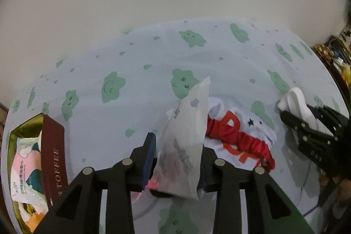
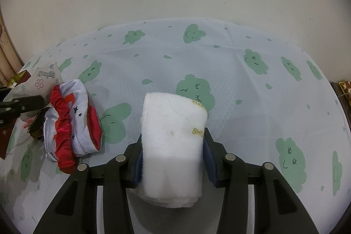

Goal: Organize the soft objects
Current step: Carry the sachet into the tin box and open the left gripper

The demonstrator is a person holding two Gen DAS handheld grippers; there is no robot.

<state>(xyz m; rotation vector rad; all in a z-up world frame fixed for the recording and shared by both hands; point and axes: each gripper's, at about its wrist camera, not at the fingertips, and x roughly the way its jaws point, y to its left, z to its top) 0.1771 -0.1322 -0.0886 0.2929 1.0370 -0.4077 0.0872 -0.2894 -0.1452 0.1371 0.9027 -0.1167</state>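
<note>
A translucent tissue packet [image 1: 186, 124] printed with small flowers stands upright between the jaws of my left gripper [image 1: 178, 144]. The left pad stands clear of it, so the gripper is open. Just right of it lies a bundle of white printed cloth with a red scrunchie [image 1: 239, 135], which the right wrist view shows at the left [image 2: 74, 122]. My right gripper [image 2: 173, 142] is shut on a rolled white towel [image 2: 173, 135] with yellow lettering. In the left wrist view it appears at the far right [image 1: 296, 115].
A maroon "TOFFEE" box [image 1: 52, 146] with a gold inside stands at the left and holds wipe packs [image 1: 26, 170]. The table carries a white cloth with green clouds [image 2: 241, 91]. A dark woven item [image 2: 38, 124] lies beside the bundle. A plain wall rises behind.
</note>
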